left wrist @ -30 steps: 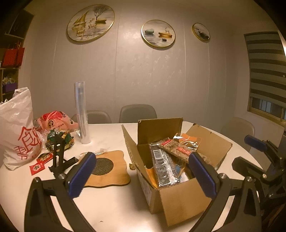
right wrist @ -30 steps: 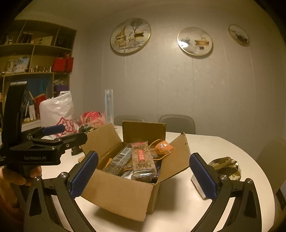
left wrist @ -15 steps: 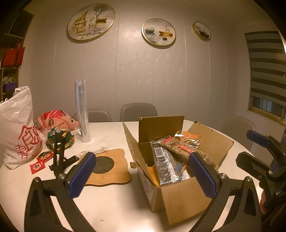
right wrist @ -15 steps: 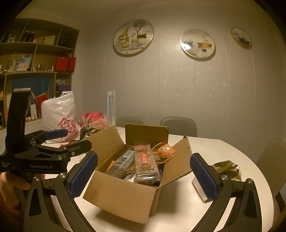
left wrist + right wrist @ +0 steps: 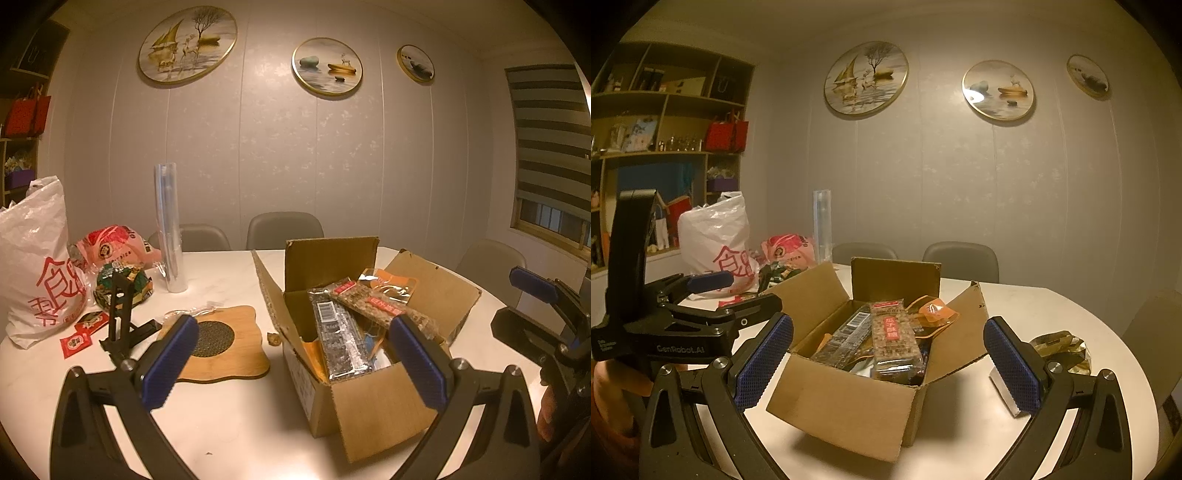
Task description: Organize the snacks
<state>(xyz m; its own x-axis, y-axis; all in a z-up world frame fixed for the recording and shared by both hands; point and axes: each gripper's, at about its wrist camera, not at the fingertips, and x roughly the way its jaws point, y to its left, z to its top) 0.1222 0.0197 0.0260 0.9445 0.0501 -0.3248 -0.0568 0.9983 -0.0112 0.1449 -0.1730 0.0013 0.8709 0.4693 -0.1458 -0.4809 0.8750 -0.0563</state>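
— Round white bench [image 5: 229, 413], dim warm light, three round pics on the wall. What's going on w/ the snacks?

— Most sit in the cardboard box [image 5: 373, 402], flaps up: a dark barcode pack [image 5: 338, 341], a seed bar [image 5: 894, 341], an orange pouch [image 5: 936, 312], all poking out the top. Left gripper [image 5: 295, 363] and right gripper [image 5: 888, 367] both hover short of the box, fingers [image 5: 168, 363] spread wide, nothing between them.

— So which step?

— I'd say between picks, sizing up the box. Next move prob needs one gripper to come down over a pack's narrow sides and close; the bars lean loosely on each other, so pulling one could drag its neighbour.

— Anything only one view gets?

— Left cam shows the wooden trivet [image 5: 236, 354], black stand [image 5: 120, 317], red sachets [image 5: 75, 339], white bag [image 5: 35, 266]. Right cam alone shows the gold foil pack [image 5: 1062, 349] on the far side, plus the wall shelves [image 5: 668, 122].
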